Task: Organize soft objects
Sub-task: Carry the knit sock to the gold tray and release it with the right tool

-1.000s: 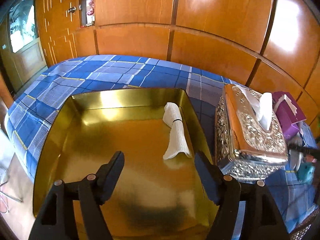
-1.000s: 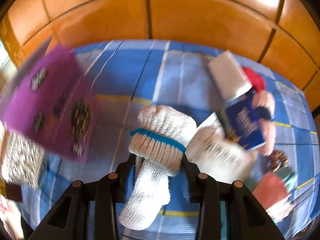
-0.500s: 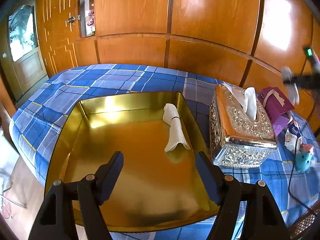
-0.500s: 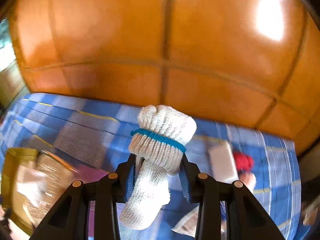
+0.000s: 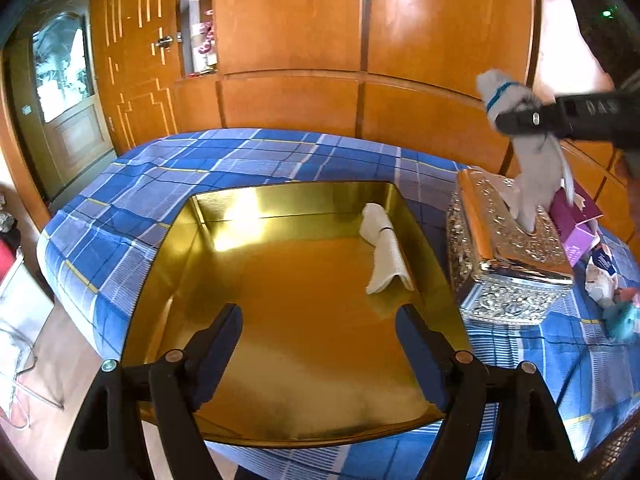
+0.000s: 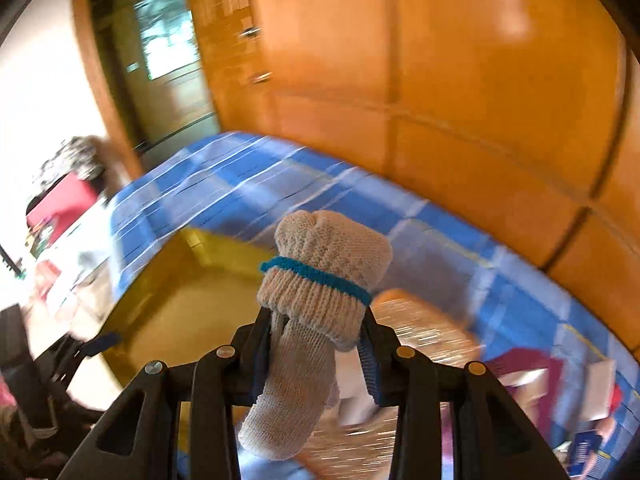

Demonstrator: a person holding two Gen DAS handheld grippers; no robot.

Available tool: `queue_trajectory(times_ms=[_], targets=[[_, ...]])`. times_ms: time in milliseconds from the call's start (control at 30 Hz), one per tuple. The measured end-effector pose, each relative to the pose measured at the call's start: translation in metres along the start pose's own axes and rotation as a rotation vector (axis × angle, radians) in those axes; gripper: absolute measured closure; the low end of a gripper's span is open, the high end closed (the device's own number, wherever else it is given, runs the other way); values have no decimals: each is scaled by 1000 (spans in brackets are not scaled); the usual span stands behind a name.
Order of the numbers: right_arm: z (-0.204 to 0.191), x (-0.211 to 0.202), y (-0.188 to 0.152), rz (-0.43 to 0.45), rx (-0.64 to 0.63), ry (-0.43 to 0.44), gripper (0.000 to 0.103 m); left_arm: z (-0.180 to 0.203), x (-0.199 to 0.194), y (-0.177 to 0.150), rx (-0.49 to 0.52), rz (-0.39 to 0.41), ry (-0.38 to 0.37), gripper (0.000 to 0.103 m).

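Observation:
A wide gold tin tray point(image 5: 208, 216) lies on the blue checked bedspread point(image 5: 168, 168). One rolled white glove point(image 5: 384, 256) with a black band rests inside it near the right wall. My left gripper point(image 5: 320, 332) hovers over the tray's near part, its jaws opening with nothing between them. My right gripper point(image 6: 316, 348) is shut on a rolled white knitted glove point(image 6: 320, 280) with a blue band. In the left wrist view that gripper and its glove point(image 5: 516, 120) hang in the air above the silver tissue box point(image 5: 508, 264).
The ornate silver tissue box stands right of the tray. Beyond it lie a purple packet point(image 5: 576, 220) and small items point(image 5: 616, 312) on the bedspread. Orange wooden wardrobe panels point(image 5: 360, 40) rise behind the bed. A door point(image 5: 64, 92) stands at far left.
My right gripper has lifted the blue-banded glove off the cluttered bedspread and swung it left, over the tissue box towards the tray. My left gripper has drawn back a little and widened.

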State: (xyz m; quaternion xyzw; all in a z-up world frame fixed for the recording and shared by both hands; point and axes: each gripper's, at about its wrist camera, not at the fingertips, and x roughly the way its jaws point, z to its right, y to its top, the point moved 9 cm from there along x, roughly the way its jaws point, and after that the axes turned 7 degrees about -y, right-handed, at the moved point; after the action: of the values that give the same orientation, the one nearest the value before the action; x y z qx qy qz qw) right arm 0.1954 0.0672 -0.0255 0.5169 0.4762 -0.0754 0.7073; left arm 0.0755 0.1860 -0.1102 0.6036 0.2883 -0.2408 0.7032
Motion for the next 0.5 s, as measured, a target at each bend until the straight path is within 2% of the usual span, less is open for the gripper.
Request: queue_trajectory(times_ms=[200, 500], targets=[[-64, 21, -35, -55, -39, 106, 66, -18, -3, -4, -30, 9, 31, 24], [-94, 48, -73, -127, -13, 145, 65, -40, -3, -9, -87, 14, 56, 23]])
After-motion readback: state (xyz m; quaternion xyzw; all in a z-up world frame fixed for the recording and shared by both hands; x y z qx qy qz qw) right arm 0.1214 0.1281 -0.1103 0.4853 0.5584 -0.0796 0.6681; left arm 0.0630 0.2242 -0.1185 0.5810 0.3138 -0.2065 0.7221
